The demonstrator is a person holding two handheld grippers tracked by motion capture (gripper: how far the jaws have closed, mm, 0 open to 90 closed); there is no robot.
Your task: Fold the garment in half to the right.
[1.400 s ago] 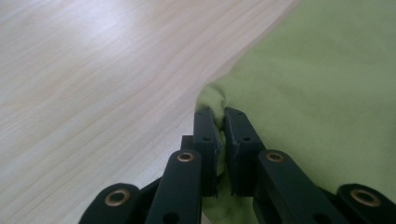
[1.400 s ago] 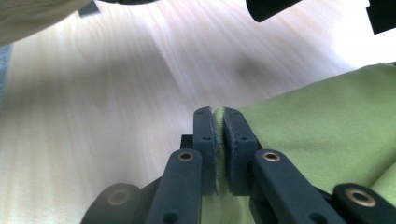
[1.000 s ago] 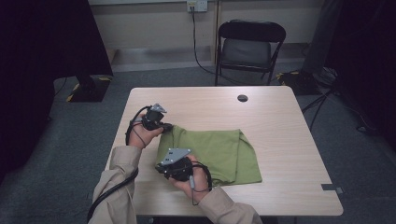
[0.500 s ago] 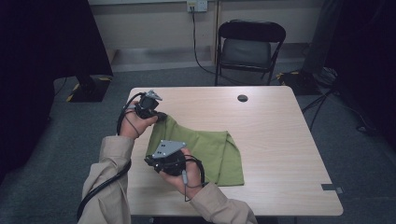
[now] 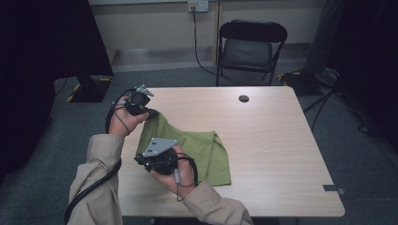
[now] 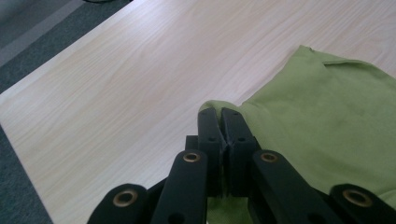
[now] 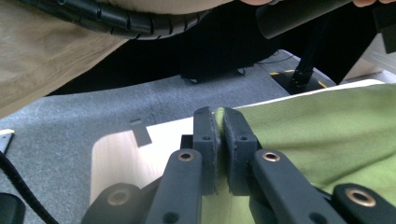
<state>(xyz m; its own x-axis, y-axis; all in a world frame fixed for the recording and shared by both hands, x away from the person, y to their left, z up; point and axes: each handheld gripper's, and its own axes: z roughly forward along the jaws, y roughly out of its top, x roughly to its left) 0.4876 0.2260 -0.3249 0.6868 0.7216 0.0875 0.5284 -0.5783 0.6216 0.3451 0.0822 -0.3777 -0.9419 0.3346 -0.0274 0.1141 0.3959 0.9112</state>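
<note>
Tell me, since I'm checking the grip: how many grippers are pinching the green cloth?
2: left gripper at the green cloth's far-left corner, right gripper at its near-left edge.

Looks like a lab or recording room rather than a home; bare light-wood table [image 5: 263, 140] at centre on grey carpet [image 5: 356, 154]; empty black folding chair [image 5: 252, 47] at twelve o'clock, pushed back toward a plain pale wall; wall socket [image 5: 197, 4] up at twelve with a cable [image 5: 199, 42] hanging down; black curtains [image 5: 42, 56] at ten and two o'clock; yellow-and-black hazard tape on stand feet [image 5: 87, 89] at ten and one o'clock; loose cables [image 5: 366, 126] across the floor at three; small tape marker [image 5: 332, 188] on the table edge at four; small dark round disc [image 5: 243, 98] in the tabletop at one.
</note>
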